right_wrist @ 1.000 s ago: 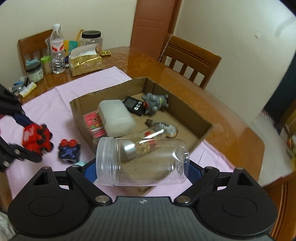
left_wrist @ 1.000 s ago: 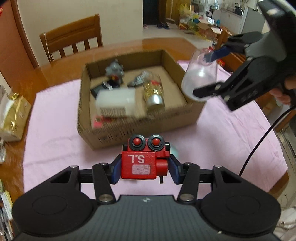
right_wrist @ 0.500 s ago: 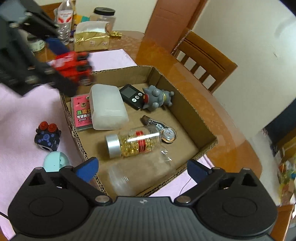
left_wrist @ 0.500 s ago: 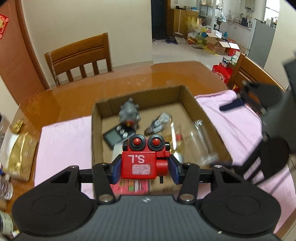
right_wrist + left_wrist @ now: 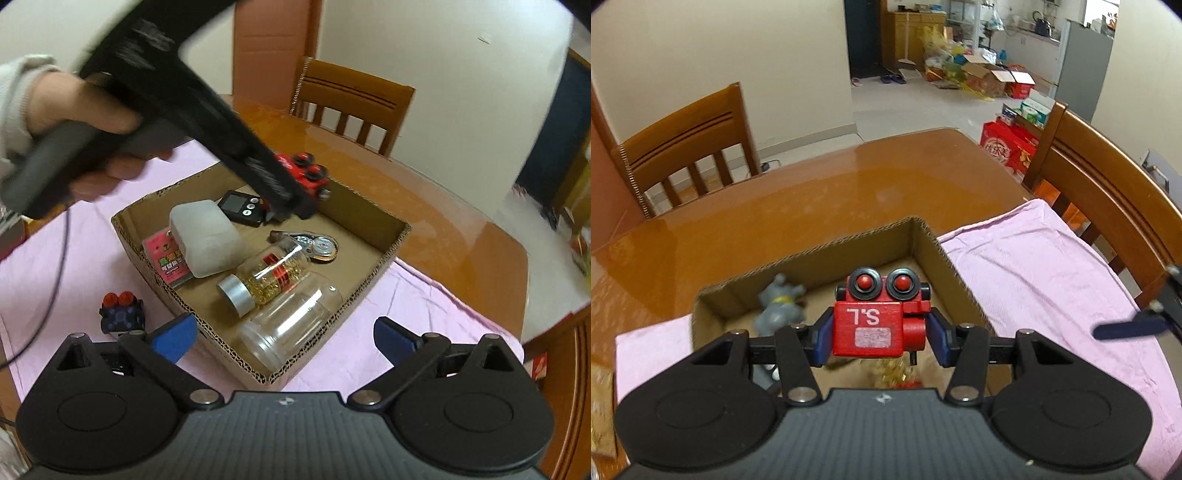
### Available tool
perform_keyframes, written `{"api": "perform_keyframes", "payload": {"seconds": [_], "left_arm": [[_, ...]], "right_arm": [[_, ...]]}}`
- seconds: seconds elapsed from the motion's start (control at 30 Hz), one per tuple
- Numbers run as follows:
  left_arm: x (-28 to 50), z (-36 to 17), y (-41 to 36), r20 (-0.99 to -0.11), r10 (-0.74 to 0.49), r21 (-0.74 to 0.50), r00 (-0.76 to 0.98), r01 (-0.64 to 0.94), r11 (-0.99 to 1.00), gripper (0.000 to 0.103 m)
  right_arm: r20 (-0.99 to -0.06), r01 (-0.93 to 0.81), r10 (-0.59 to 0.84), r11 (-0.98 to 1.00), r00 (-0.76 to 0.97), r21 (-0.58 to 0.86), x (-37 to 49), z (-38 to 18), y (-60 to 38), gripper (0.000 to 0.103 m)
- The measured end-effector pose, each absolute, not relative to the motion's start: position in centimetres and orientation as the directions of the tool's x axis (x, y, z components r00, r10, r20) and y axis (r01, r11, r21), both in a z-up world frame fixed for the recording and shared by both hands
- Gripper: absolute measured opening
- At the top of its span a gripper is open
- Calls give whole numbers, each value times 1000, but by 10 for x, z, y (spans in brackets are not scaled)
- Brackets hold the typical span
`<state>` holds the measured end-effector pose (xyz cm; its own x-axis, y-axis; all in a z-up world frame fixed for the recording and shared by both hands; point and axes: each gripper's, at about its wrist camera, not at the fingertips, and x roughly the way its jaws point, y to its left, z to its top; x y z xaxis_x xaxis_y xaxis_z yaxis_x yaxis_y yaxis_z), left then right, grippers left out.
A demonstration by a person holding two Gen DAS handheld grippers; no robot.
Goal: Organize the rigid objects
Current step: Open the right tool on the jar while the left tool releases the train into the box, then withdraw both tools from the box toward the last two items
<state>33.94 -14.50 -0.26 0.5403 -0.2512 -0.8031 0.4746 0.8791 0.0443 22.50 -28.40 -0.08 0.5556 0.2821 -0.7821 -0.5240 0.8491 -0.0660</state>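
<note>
My left gripper (image 5: 880, 334) is shut on a red toy robot (image 5: 879, 317) and holds it above the far part of the cardboard box (image 5: 945, 258). In the right wrist view the robot (image 5: 306, 175) hangs over the box (image 5: 373, 280). My right gripper (image 5: 282, 336) is open and empty at the box's near corner. A clear plastic jar (image 5: 291, 325) lies in the box beside a gold-filled bottle (image 5: 266, 280). A dark blue toy robot (image 5: 121, 314) sits on the pink cloth (image 5: 406, 314) left of the box.
The box also holds a white container (image 5: 205, 236), a pink card pack (image 5: 168, 262), a black timer (image 5: 242, 206), a tape dispenser (image 5: 317, 247) and a grey figurine (image 5: 779, 306). Wooden chairs (image 5: 690, 147) stand around the table (image 5: 812, 192).
My right gripper let go of the clear jar in the box and drew back, open. My left gripper carried the red robot forward over the box.
</note>
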Motion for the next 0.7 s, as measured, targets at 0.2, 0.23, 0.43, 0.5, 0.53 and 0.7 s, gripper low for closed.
{"api": "perform_keyframes", "payload": {"seconds": [0.2,0.23,0.43,0.5,0.53,0.7], "left_arm": [[355,-14,-160,-797,-247,47,551,464,885,88],[354,-13,-159,-784,-247,51,569,457,888,97],[343,-2,-151,-774,-266,37,574,461,887,97],[341,3,-147,-772,-268,36,577,461,887,97],[337,6,-144,-770,-264,38,581,456,889,97],[315,18,-131,-760,-250,57,599,445,894,98]], "right_arm": [[-784,-453,250,890,568,-44,219,-1,-296,103],[-784,-443,247,895,569,-40,218,-1,-298,103],[-795,-400,225,916,564,-23,215,-4,-303,103],[-796,-390,227,921,561,-12,215,-4,-303,103],[-796,-386,230,922,560,-5,215,-4,-302,103],[-798,-371,241,928,552,24,210,-7,-297,103]]}}
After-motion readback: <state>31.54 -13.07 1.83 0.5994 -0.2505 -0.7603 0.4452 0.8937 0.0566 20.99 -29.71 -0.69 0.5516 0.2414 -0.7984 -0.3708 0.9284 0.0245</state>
